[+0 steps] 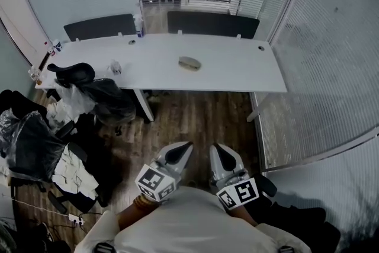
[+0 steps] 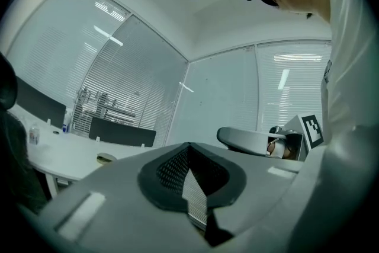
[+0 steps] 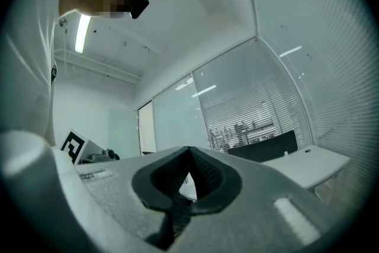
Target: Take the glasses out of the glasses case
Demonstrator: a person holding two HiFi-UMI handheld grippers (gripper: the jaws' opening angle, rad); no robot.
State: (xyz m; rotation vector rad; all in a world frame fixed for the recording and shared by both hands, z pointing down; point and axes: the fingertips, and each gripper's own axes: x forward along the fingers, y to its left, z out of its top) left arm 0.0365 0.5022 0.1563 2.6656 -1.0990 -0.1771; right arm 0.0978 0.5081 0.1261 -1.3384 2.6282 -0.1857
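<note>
A small olive glasses case (image 1: 189,63) lies shut on the long white table (image 1: 237,68), near its middle; it also shows as a small oval (image 2: 106,157) far off in the left gripper view. Both grippers are held close to the person's body, well short of the table and over the wooden floor. My left gripper (image 1: 186,145) points toward the table with its jaws together and nothing in them. My right gripper (image 1: 216,147) beside it is likewise shut and empty. The right gripper view shows the table's end (image 3: 314,166), but no case.
An office chair (image 1: 103,98) draped with black clothing and bags stands at the table's left front. More bags and cloth (image 1: 35,145) pile up at the left. A bottle (image 1: 138,25) and a small cup (image 1: 116,67) stand on the table. Glass walls with blinds (image 1: 320,86) close off the right.
</note>
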